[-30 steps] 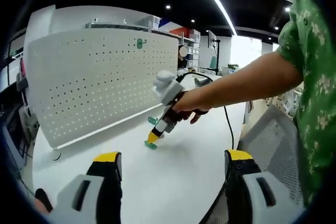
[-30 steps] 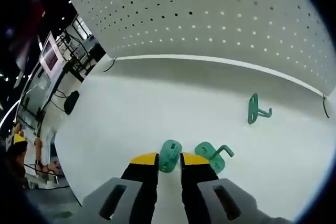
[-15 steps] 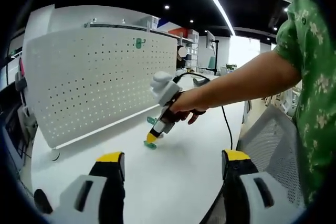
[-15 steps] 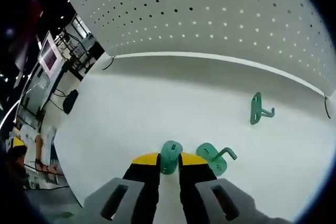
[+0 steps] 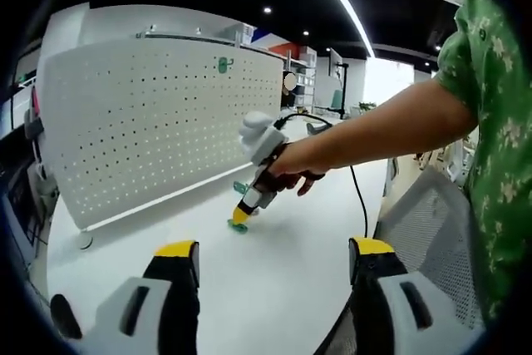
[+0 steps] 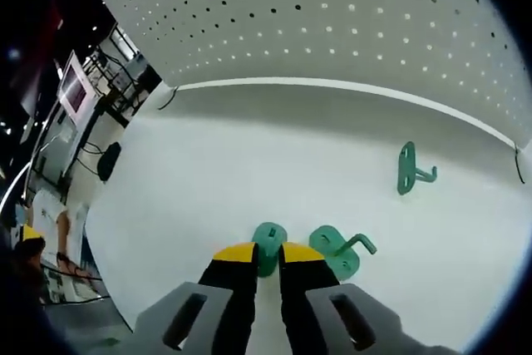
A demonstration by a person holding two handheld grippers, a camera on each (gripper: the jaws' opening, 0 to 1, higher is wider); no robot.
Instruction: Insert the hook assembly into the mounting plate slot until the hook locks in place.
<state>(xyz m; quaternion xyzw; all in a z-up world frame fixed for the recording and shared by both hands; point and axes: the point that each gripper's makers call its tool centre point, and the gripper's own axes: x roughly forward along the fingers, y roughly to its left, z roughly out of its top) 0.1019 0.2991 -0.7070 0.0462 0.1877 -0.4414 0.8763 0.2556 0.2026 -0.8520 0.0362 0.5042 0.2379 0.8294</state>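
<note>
Right gripper (image 6: 258,252) pinches a green hook (image 6: 268,246) on the white counter (image 6: 208,172).
Left gripper (image 5: 270,255) jaws stand wide. Second hook (image 6: 337,251) at 3 o'clock, pegboard (image 6: 332,22) at 12.

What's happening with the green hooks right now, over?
Right gripper shut on green hook. Left gripper open, empty. Two more hooks on table; one on pegboard. Nothing blocking.
</note>
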